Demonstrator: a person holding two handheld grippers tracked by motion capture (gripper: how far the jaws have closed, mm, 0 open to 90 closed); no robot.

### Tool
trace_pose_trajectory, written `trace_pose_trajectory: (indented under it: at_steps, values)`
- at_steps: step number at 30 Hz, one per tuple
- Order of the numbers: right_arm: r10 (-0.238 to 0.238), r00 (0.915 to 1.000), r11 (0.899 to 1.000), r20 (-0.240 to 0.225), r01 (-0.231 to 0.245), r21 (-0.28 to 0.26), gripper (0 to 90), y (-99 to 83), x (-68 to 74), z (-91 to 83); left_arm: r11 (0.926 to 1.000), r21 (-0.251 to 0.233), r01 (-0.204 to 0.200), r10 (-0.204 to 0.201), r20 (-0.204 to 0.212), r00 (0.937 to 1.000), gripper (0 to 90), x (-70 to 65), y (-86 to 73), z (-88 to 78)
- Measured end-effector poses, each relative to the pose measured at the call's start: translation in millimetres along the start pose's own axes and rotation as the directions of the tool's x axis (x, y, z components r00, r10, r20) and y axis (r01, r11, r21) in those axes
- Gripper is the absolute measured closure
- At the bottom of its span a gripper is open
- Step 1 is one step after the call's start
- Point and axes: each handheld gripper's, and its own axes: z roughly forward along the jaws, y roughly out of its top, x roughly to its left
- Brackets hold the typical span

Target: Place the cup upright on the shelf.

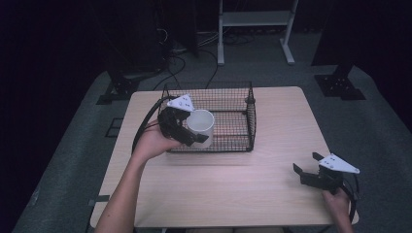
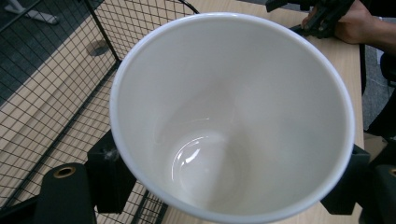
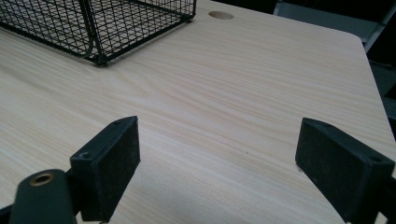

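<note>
High view: the left gripper is clamped on the white cup at the wire basket's front-left corner; advise carrying it level, clear of the rim. Left gripper view: the cup's outer wall is hidden. Right gripper view: jaws stand apart over the table.

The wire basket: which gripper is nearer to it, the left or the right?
Left. The left gripper holds a white cup right at the wire basket, over its near left corner. The right gripper rests with open jaws on the table, well apart from the basket.
</note>
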Motion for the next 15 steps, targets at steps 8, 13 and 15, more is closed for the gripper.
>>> trace_pose_trajectory:
  at_steps: [8,13,15]
  values:
    - [-0.002,1.0000,1.000,0.001,0.002,-0.001,13.1,0.1,-0.1,0.1,0.9999,0.012,0.003,-0.003,-0.009,1.0000,21.2,11.3,9.8,1.0]
    - [0.003,1.0000,1.000,-0.002,-0.003,-0.003,13.1,0.0,-0.8,0.0,0.9997,0.020,0.011,-0.011,-0.013,0.9999,21.2,18.9,14.1,4.3]
    - [0.003,1.0000,1.000,-0.003,-0.003,-0.005,13.1,0.0,-0.9,-0.1,0.9996,0.020,0.018,-0.018,-0.017,0.9997,21.2,22.1,15.8,6.6]
